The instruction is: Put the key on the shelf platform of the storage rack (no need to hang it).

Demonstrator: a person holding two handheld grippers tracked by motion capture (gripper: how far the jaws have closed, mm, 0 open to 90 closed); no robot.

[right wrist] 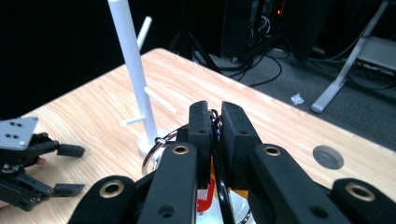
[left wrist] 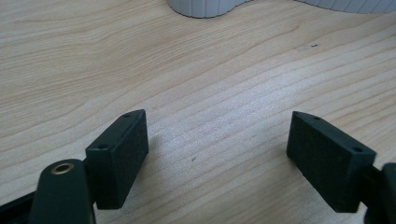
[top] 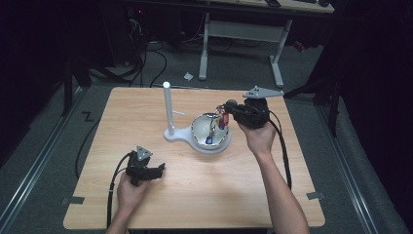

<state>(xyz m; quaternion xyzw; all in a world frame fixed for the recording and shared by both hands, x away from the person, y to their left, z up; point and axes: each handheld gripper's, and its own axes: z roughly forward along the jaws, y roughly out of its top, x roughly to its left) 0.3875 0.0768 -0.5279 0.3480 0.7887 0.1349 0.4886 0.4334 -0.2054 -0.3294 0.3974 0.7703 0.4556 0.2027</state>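
A white stand (top: 167, 109) with a tall pole and short side pegs rises mid-table, its base joined to a white bowl (top: 198, 127). My right gripper (top: 228, 106) hovers over the bowl's right rim, shut on a metal key ring (right wrist: 152, 151) from which red, orange and blue tags (top: 221, 122) hang into the bowl. In the right gripper view the jaws (right wrist: 217, 119) pinch the ring, with the pole (right wrist: 135, 70) just behind. My left gripper (top: 159, 168) rests low on the table front left, open, with bare wood between its jaws (left wrist: 217, 154).
The wooden table (top: 146, 204) has free room at the front and left. The stand's ribbed base (left wrist: 201, 7) lies ahead of the left gripper. Beyond the table are a dark floor, cables and a white desk frame (top: 243, 34).
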